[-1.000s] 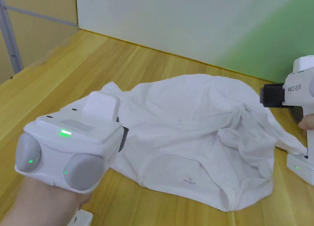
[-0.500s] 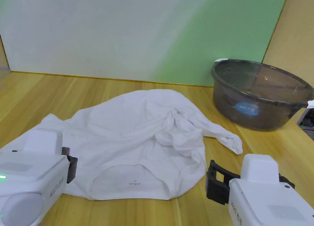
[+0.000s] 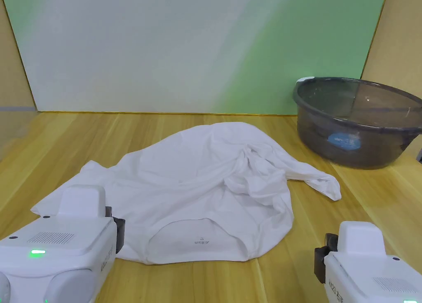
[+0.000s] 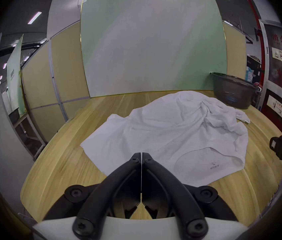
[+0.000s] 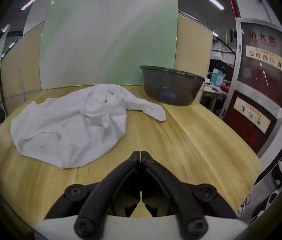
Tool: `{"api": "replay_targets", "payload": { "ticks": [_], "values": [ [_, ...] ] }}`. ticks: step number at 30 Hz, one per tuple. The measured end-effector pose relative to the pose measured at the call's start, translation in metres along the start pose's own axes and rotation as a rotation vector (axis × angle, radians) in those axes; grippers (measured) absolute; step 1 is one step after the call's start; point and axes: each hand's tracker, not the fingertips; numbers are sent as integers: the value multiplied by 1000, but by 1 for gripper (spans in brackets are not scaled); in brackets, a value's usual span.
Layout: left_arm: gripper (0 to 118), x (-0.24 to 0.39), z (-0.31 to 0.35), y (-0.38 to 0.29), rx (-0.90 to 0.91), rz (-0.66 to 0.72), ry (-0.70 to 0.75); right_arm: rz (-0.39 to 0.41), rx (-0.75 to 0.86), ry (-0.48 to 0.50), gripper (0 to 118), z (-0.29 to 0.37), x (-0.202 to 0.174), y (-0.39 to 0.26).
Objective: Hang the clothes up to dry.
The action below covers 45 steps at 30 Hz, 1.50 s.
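Note:
A crumpled white shirt (image 3: 206, 184) lies spread on the wooden table (image 3: 103, 135), its collar label facing the near edge and one sleeve (image 3: 317, 180) trailing right. My left gripper (image 3: 118, 234) hovers at the shirt's near left corner, and in the left gripper view its jaws (image 4: 141, 154) are shut with nothing between them, just over the shirt's (image 4: 171, 131) edge. My right gripper (image 3: 322, 256) is near the front edge, right of the shirt. Its jaws (image 5: 140, 153) are shut and empty above bare wood, apart from the shirt (image 5: 71, 122).
A dark translucent basin (image 3: 358, 118) stands at the table's back right, also in the gripper views (image 4: 231, 94) (image 5: 171, 86). A white-and-green panel (image 3: 185, 48) closes off the table's far side. Bare wood lies right of the shirt in front of the basin.
The head camera has swung right, bringing the basin into view. My right gripper has drawn back from the shirt's far right to the near edge. The shirt lies as before.

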Motion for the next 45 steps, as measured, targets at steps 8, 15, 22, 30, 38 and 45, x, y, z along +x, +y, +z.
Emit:
{"api": "replay_targets", "payload": {
  "ticks": [8,15,22,30,38,45],
  "values": [
    [0,-9,3,3,1,1,0,32,58,42,0,-1,-1,30],
    [0,-18,17,63,106,-55,-103,104,186,126,0,9,12,97],
    [0,-15,40,144,268,-61,-86,96,331,92,0,29,5,182],
    [0,-14,47,181,329,7,-173,31,400,104,0,28,12,216],
    [0,-60,31,224,218,-20,-1213,65,284,1147,0,24,70,243],
    [0,-51,12,233,275,28,-1369,86,273,1140,0,55,79,238]
  ]
}}
